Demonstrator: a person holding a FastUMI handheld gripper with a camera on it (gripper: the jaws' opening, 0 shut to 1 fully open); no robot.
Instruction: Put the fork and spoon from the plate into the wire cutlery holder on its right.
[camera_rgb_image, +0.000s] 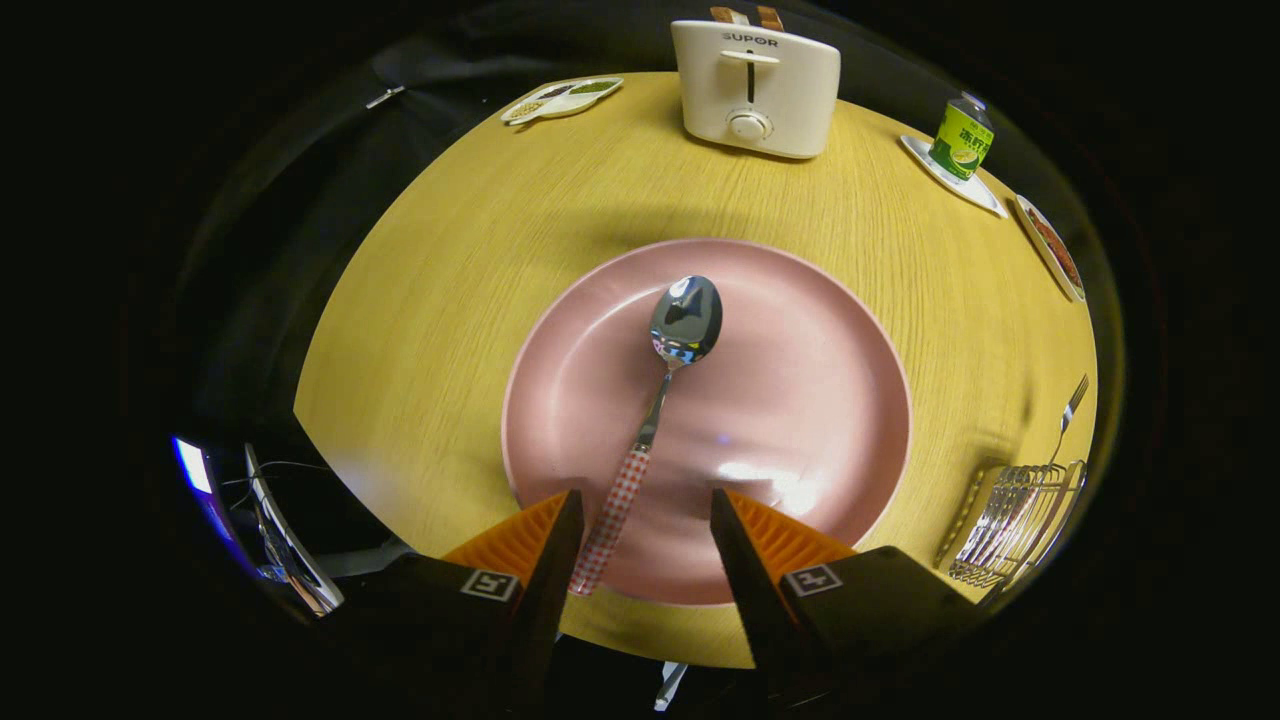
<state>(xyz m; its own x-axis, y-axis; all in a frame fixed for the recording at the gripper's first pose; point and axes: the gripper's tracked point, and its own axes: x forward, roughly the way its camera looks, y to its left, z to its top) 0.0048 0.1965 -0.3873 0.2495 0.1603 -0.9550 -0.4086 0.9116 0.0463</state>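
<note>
Gripper view: your gripper hangs spread wide over the near rim of the round pink plate, holding nothing.
Your steel spoon with the red-checked handle lies on the plate, its handle end between the fingers, nearer one of them. On the plate's right, the wire cutlery holder stands on the round wooden desk with the metal fork upright in it.

white toaster, green can, wooden table
</note>
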